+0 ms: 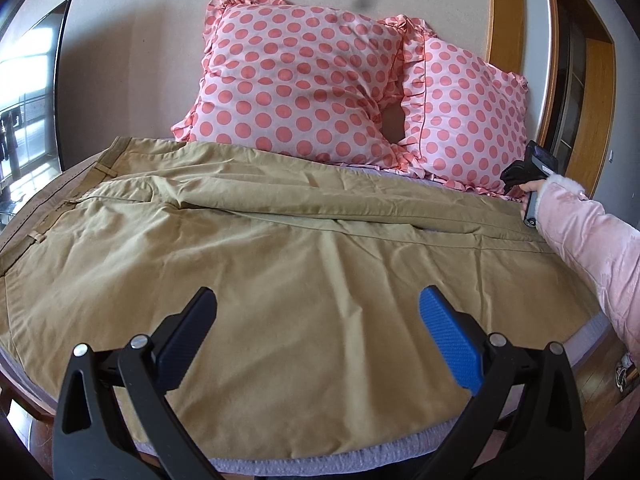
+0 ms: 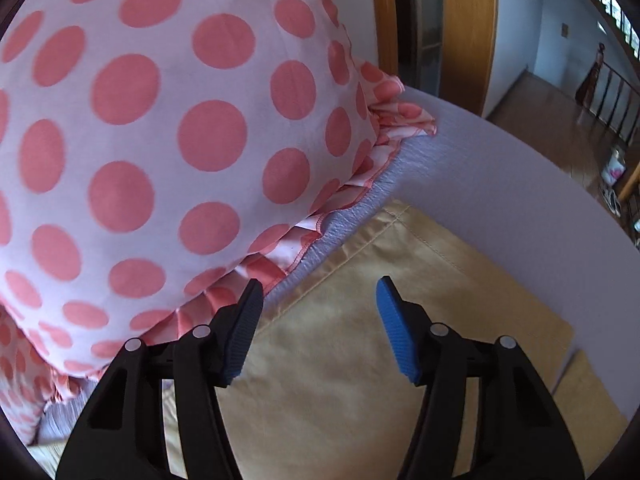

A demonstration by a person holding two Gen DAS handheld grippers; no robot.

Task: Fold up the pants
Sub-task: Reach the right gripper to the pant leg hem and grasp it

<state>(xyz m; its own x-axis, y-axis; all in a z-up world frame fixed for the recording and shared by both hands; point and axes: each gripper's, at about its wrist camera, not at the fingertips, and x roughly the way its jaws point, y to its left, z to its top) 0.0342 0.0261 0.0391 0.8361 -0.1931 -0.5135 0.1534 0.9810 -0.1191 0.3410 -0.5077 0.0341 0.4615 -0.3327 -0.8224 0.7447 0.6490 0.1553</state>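
Observation:
Khaki pants point(image 1: 280, 248) lie spread flat across the bed, waistband at the left, legs running to the right. My left gripper point(image 1: 318, 300) is open and empty, hovering above the near leg's thigh area. My right gripper point(image 2: 320, 292) is open and empty, just above the far leg's hem end point(image 2: 400, 280), close to a pillow. In the left wrist view the right gripper's body point(image 1: 528, 172) shows at the far right, held by a hand in a pink sleeve.
Two pink polka-dot pillows point(image 1: 304, 76) point(image 1: 468, 120) lean against the wall behind the pants; one fills the right wrist view point(image 2: 160, 140). The lilac bedsheet point(image 2: 500, 184) ends at the bed edge on the right. A doorway with a wooden frame point(image 2: 468, 32) stands beyond.

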